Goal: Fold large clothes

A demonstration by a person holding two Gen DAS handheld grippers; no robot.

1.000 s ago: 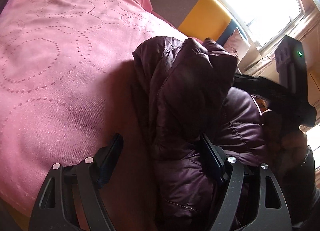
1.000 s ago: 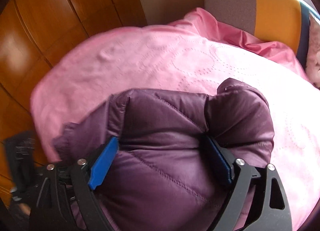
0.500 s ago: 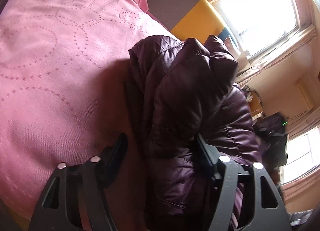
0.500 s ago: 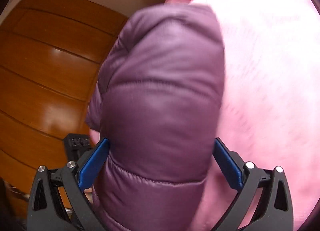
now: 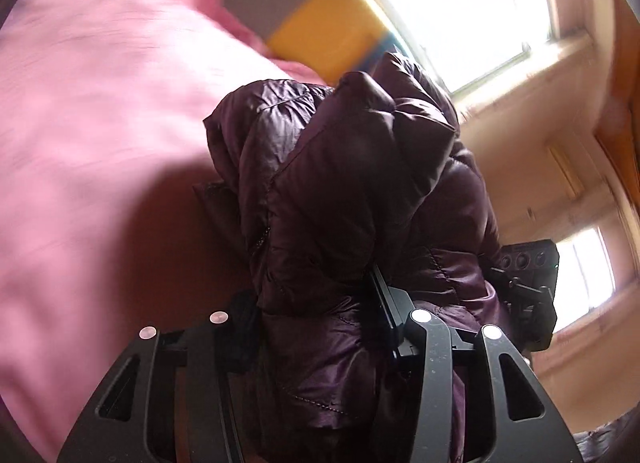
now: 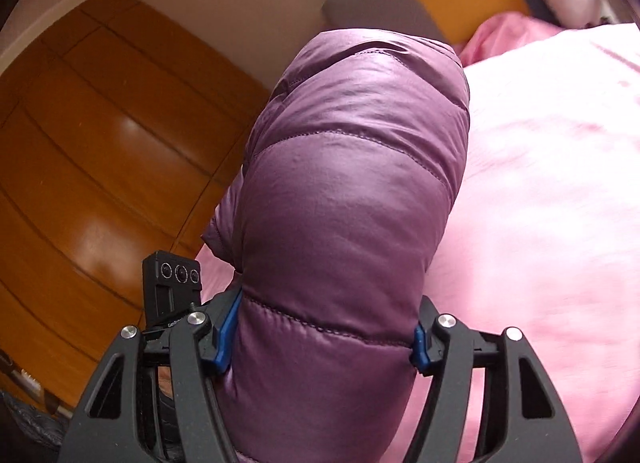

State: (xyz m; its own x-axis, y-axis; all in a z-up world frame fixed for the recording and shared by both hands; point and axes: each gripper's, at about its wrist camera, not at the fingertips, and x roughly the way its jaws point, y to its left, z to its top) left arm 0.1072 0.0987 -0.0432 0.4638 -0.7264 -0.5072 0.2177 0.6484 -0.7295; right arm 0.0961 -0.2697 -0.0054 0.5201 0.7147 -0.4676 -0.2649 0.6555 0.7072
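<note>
A purple quilted puffer jacket (image 5: 352, 199) is bunched up and held off the pink bed (image 5: 92, 135). My left gripper (image 5: 312, 319) is shut on a thick fold of it; the jacket fills the space between the jaws. In the right wrist view the jacket (image 6: 352, 199) rises as a thick padded roll, and my right gripper (image 6: 320, 327) is shut on it, blue pads (image 6: 226, 329) pressed into both sides. The other gripper's camera block shows at the right of the left wrist view (image 5: 528, 291) and at the left of the right wrist view (image 6: 172, 283).
The pink bedspread (image 6: 540, 191) covers the bed under the jacket. A grey and yellow headboard (image 5: 320, 35) stands at the far end. A bright window (image 5: 472, 3) is behind it. A wooden wardrobe (image 6: 100, 151) stands close to the bed's side.
Both grippers have lifted and tilted with the jacket, raising it higher off the bed. The jaws have closed tighter on the fabric. The views now swing toward the window and wardrobe.
</note>
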